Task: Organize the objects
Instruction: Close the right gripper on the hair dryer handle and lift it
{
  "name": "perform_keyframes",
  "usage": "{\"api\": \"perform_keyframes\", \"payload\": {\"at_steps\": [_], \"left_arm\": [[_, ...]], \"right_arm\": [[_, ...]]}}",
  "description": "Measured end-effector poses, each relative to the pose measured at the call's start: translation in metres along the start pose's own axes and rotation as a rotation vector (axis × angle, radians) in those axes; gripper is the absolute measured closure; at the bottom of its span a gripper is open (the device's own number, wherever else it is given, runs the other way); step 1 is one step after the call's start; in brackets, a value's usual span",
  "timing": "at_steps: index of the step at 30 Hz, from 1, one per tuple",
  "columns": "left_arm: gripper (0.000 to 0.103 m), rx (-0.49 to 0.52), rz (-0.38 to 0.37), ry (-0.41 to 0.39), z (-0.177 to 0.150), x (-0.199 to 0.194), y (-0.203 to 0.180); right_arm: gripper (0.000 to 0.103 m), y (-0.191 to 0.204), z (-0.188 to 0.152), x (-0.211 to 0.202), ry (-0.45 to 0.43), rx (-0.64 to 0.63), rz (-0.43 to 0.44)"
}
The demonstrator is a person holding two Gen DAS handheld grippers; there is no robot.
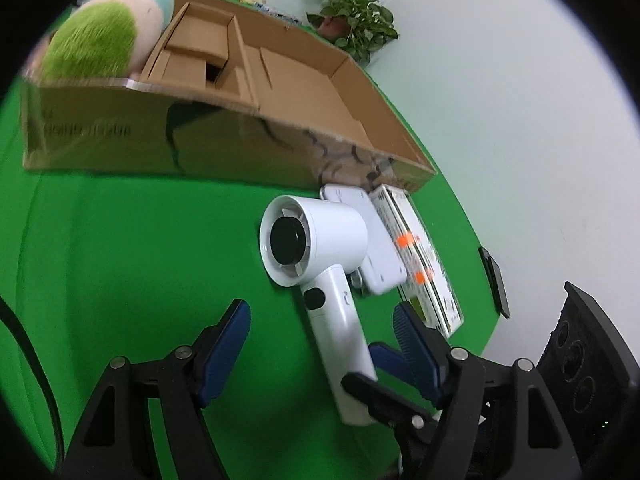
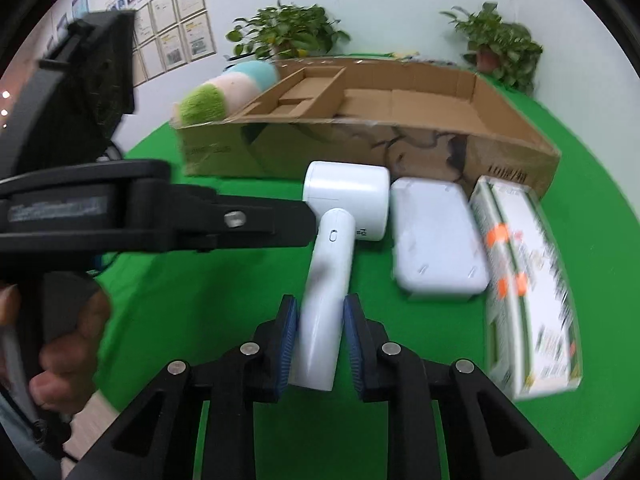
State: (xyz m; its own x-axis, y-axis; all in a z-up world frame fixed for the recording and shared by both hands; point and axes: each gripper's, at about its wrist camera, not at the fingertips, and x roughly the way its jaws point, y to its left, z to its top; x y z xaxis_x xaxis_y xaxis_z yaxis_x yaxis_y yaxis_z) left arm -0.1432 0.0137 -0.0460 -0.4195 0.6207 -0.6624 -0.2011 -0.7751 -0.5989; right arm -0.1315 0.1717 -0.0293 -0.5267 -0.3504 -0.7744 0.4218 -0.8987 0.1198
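Observation:
A white hair dryer (image 1: 320,240) lies on the green cloth in front of a long open cardboard box (image 1: 224,140). My right gripper (image 2: 320,308) is shut on the hair dryer (image 2: 344,200), with its blue pads pressed against both sides of the handle near its end. The left wrist view shows the right gripper (image 1: 372,372) clamped there too. My left gripper (image 1: 320,310) is open, its fingers standing wide on either side of the handle's middle without touching it. Its black frame (image 2: 160,216) reaches in from the left.
A flat white case (image 2: 436,236) and a green-and-white carton (image 2: 528,280) with orange stickers lie right of the dryer. A plush toy (image 2: 224,92) rests at the cardboard box's (image 2: 360,148) left end. Potted plants (image 2: 288,32) stand behind. A person's hand (image 2: 60,344) holds the left gripper.

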Motion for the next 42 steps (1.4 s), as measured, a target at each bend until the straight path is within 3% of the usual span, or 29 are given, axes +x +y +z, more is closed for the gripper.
{"api": "perform_keyframes", "payload": {"at_steps": [2,3,5,6,10,15,20,31,35,42], "left_arm": [[0.03,-0.013,-0.021,0.028,-0.009,0.001,0.0],[0.03,-0.016,-0.03,0.035,-0.011,0.002,0.001],[0.03,-0.018,-0.04,0.04,-0.011,0.006,0.0],[0.03,-0.022,-0.04,0.045,-0.009,0.009,0.001],[0.047,-0.033,-0.08,0.073,-0.001,0.021,0.001],[0.06,-0.047,-0.071,0.113,0.0,0.034,0.003],[0.069,-0.054,-0.043,0.127,-0.011,0.033,0.001],[0.069,-0.048,-0.023,0.101,-0.021,0.024,-0.006],[0.069,-0.017,-0.011,0.058,-0.014,0.015,-0.016],[0.07,0.063,0.0,-0.025,0.016,-0.004,-0.039]], "right_arm": [[0.077,0.007,-0.007,-0.007,0.013,-0.002,0.061],[0.065,0.01,-0.009,-0.01,0.008,-0.004,0.067],[0.05,0.012,-0.01,-0.013,-0.014,0.004,0.068],[0.05,0.012,-0.008,-0.011,-0.016,0.015,0.078],[0.051,0.008,0.004,0.004,0.021,0.039,0.07],[0.071,0.008,0.005,0.021,0.079,0.061,0.061],[0.072,0.024,-0.008,0.018,0.091,0.014,0.003],[0.074,0.037,-0.016,0.008,0.084,-0.034,-0.034],[0.077,0.033,-0.019,-0.005,0.039,0.004,-0.045],[0.079,0.028,0.007,-0.029,-0.06,0.011,-0.062]]}}
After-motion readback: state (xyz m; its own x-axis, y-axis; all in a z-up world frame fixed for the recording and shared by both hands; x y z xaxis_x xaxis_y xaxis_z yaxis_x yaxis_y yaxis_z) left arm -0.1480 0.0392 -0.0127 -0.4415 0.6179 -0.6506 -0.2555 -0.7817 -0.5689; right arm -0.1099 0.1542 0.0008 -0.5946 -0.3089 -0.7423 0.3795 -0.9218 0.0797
